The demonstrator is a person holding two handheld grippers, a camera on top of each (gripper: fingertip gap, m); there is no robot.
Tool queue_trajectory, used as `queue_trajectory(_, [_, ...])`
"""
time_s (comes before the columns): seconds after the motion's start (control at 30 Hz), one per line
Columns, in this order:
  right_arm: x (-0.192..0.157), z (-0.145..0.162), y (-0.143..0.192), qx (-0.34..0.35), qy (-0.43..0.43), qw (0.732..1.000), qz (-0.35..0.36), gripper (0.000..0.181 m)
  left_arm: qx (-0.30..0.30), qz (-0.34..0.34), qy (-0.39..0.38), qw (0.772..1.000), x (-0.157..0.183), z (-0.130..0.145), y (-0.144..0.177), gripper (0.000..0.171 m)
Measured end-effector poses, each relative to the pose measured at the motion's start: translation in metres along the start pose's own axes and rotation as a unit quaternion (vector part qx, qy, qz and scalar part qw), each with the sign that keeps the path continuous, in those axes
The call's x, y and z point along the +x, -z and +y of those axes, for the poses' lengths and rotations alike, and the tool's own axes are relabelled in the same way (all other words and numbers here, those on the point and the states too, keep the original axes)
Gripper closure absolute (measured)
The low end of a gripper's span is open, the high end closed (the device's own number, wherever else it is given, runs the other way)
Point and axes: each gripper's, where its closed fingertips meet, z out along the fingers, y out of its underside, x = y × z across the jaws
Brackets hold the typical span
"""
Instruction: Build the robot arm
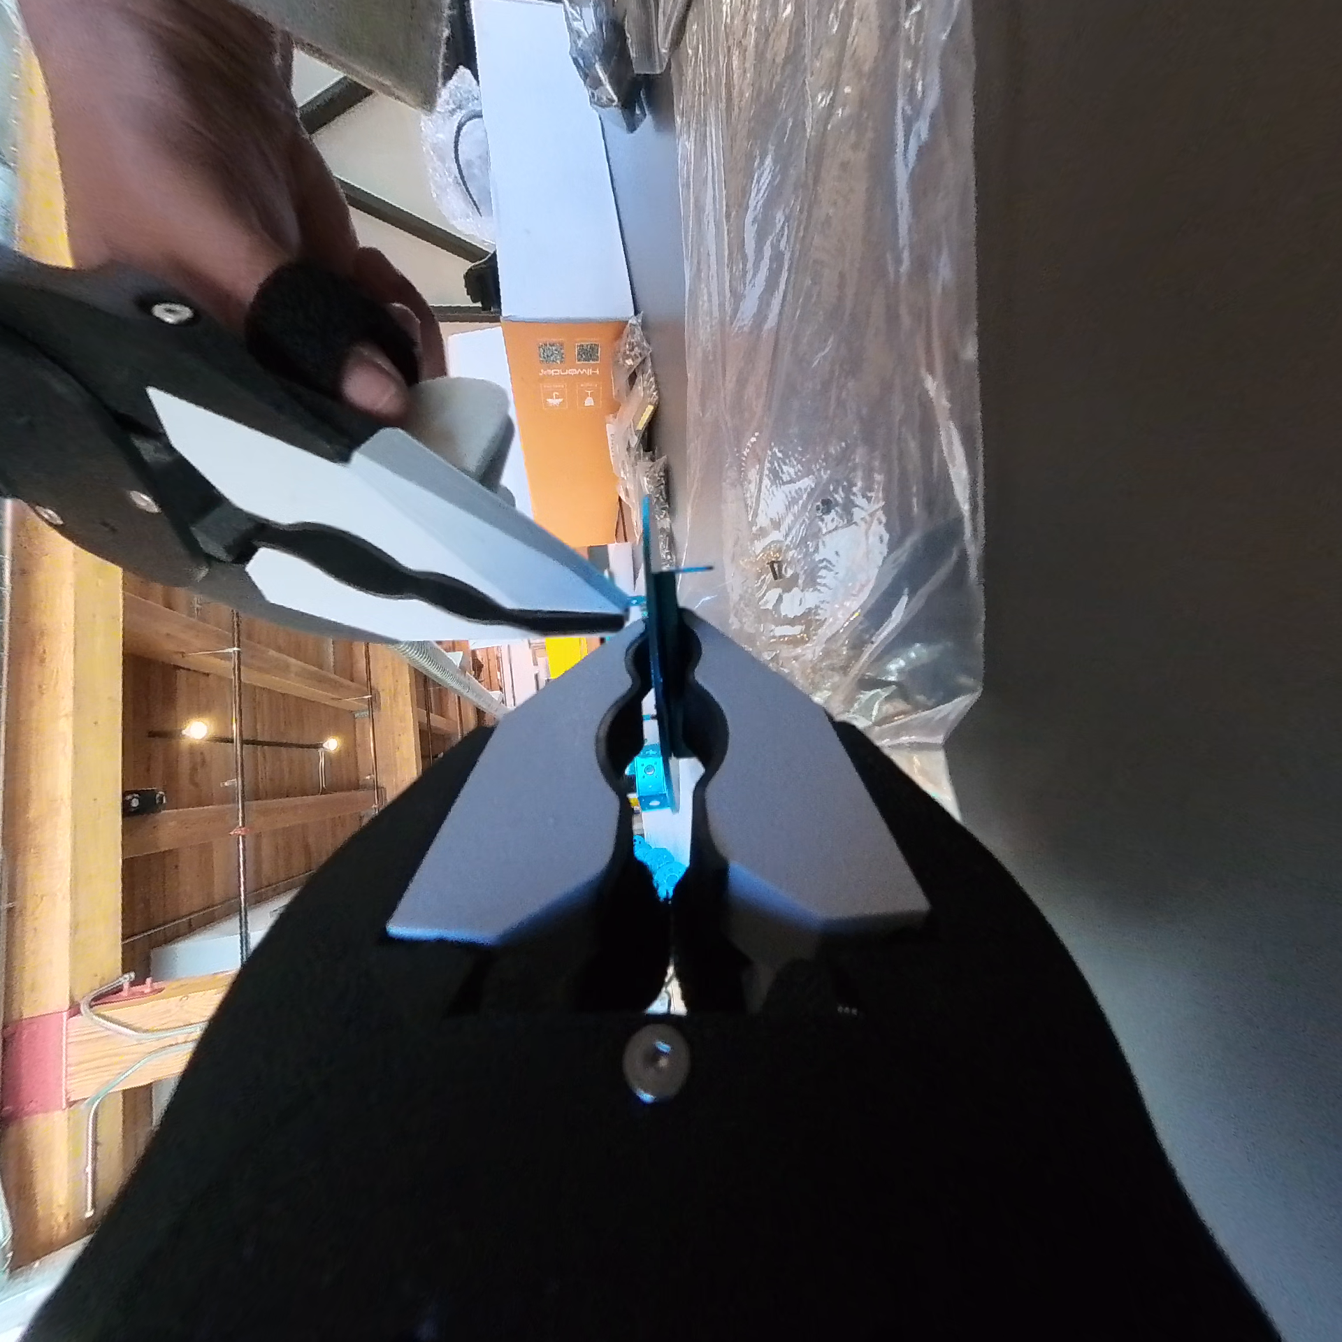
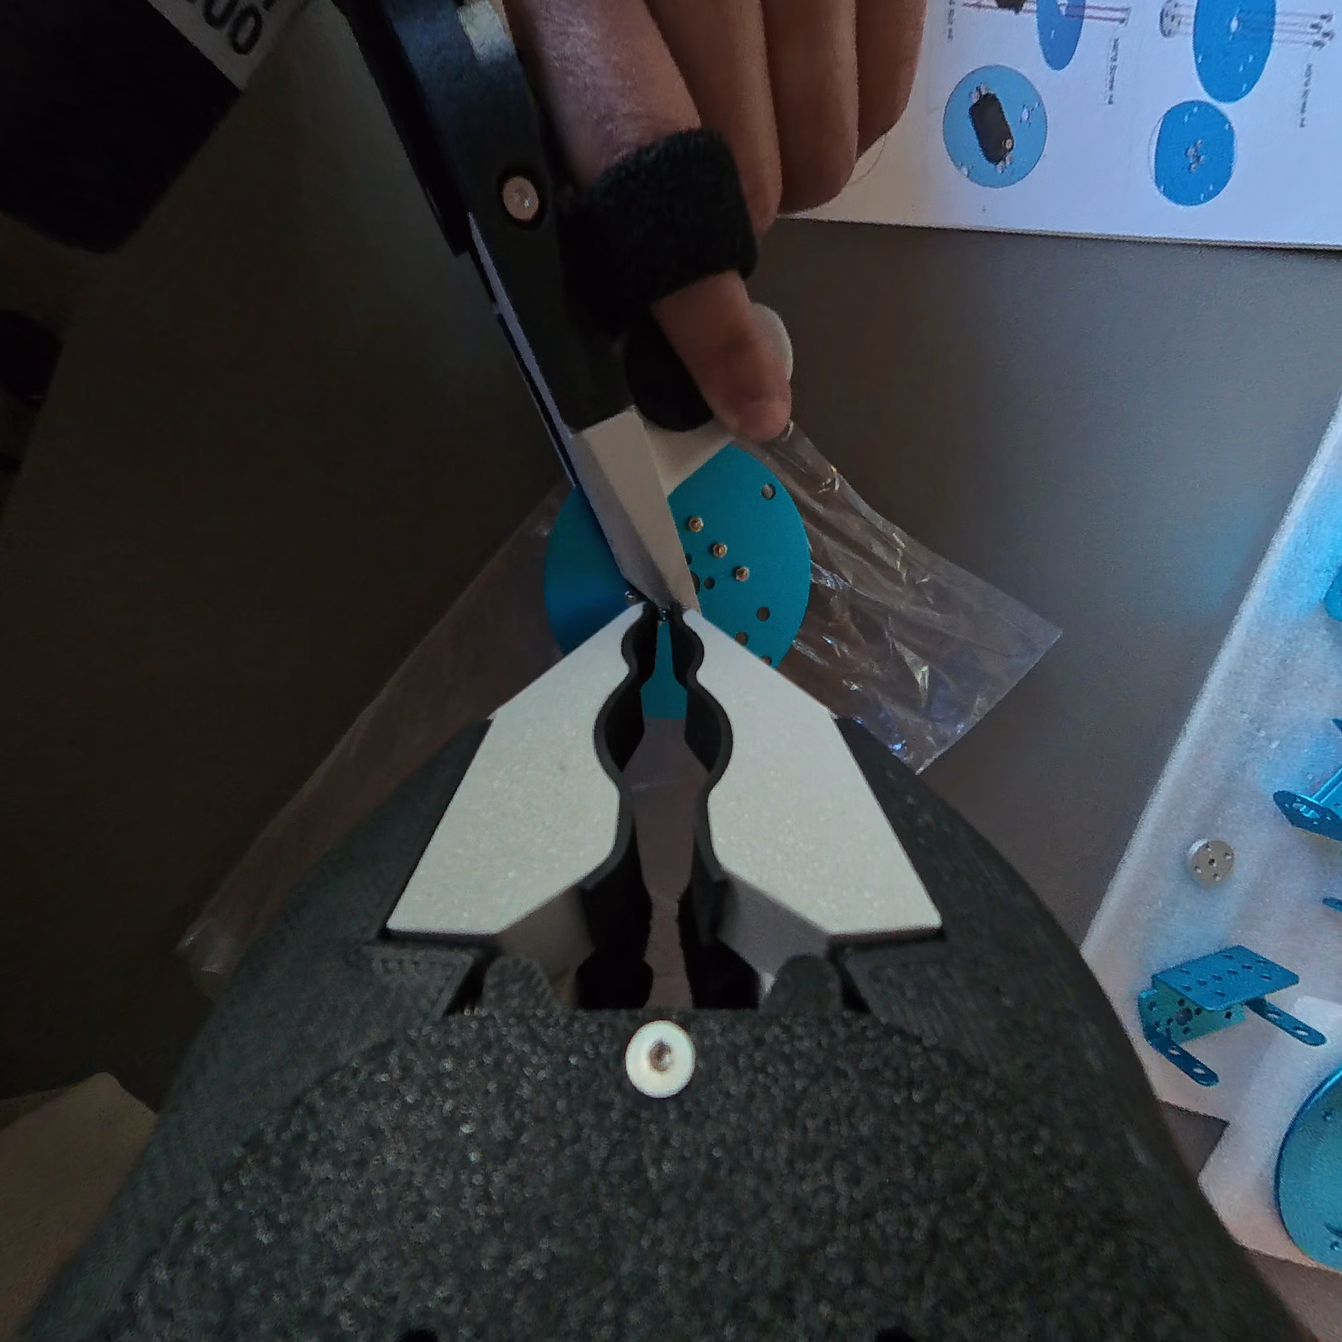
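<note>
My left gripper [image 1: 664,633] is shut on a round blue metal disc [image 1: 661,592], seen edge-on in the left wrist view. In the right wrist view the disc [image 2: 755,559] shows its face, with several holes and brass studs, and the left gripper [image 2: 675,592] comes down from above with a person's hand [image 2: 726,109] on it. My right gripper [image 2: 662,614] has its tips closed on a small dark screw-like piece, pressed against the disc's face near its middle. It also shows in the left wrist view [image 1: 617,617], reaching in from the upper left.
A clear plastic bag [image 2: 908,617] lies on the grey table behind the disc. A white foam tray [image 2: 1198,762] with blue metal brackets [image 2: 1220,995] is at the right, and a printed sheet [image 2: 1089,181] lies beyond it. An orange and white box [image 1: 574,421] and small bags of hardware [image 1: 639,407] stand farther off. My two grippers' fingertips are within a few centimetres of each other.
</note>
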Motion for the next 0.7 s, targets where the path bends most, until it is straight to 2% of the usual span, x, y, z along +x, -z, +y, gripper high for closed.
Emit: queue_trajectory(0.7, [0.0072, 0.0061, -0.0038, -0.006, -0.020, 1.000, 0.014, 0.178, -0.022, -0.005, 0.002, 1.000, -0.0028, 0.0072, -0.0019, 0.171])
